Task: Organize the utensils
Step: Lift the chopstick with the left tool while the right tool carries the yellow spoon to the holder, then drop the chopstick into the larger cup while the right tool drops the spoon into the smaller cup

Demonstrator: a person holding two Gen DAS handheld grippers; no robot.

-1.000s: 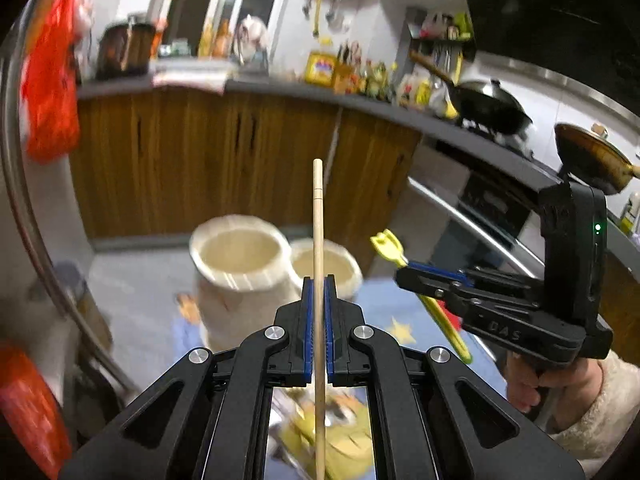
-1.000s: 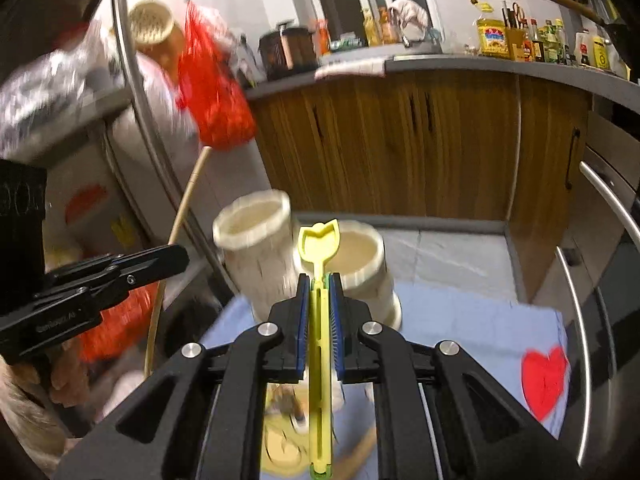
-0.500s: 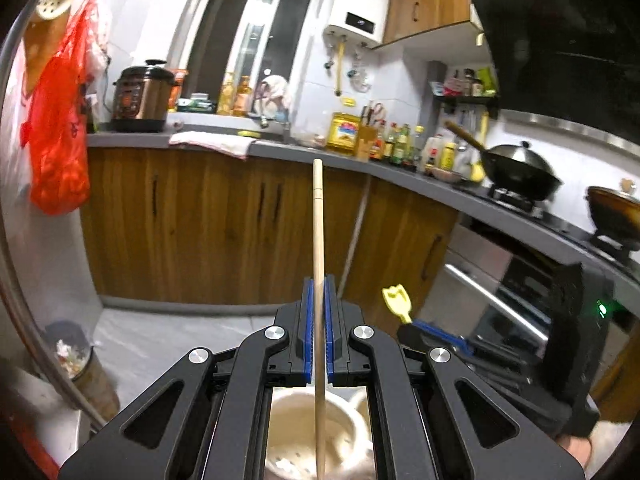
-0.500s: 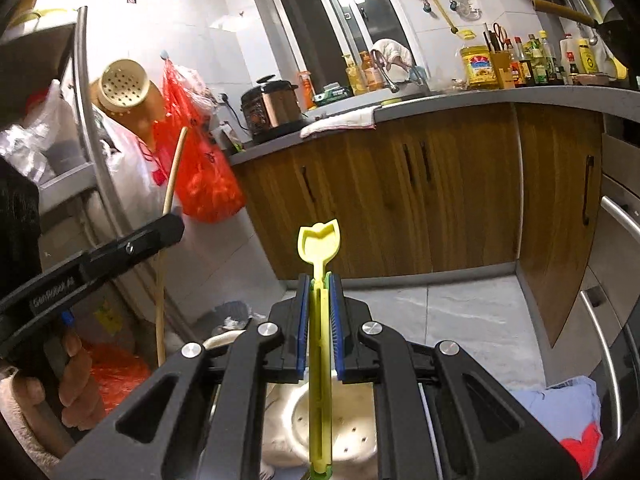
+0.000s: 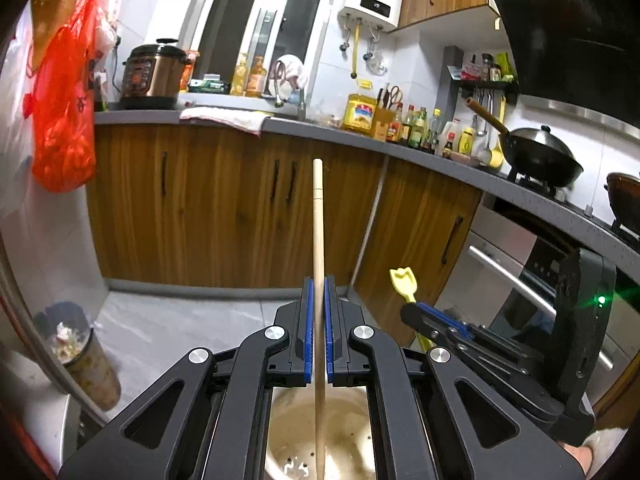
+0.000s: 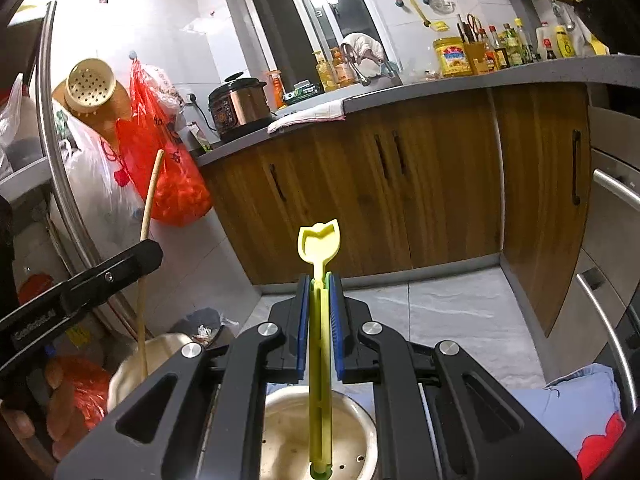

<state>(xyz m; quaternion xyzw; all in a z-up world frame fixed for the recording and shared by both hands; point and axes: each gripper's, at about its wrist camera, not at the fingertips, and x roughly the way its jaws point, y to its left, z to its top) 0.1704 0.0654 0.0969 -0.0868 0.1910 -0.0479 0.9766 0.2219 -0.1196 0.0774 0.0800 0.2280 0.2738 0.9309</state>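
Wooden chopstick (image 5: 318, 240) clamped in left hand-held gripper (image 5: 316, 332); right hand-held gripper (image 6: 320, 328) grips yellow utensil (image 6: 319, 240).

Both grippers are black, angular linkages with silver screw heads and blue pads (image 5: 308, 332). The right gripper (image 5: 416, 314) carries a green light; the left gripper (image 6: 148, 254) bears white lettering.

Indoor kitchen, evenly lit, sharp fisheye views.
Straight cabinets (image 5: 224, 208) bow toward dark vignetted corners; glare marks the white wall tiles (image 6: 168, 36); a green lamp flares at right.
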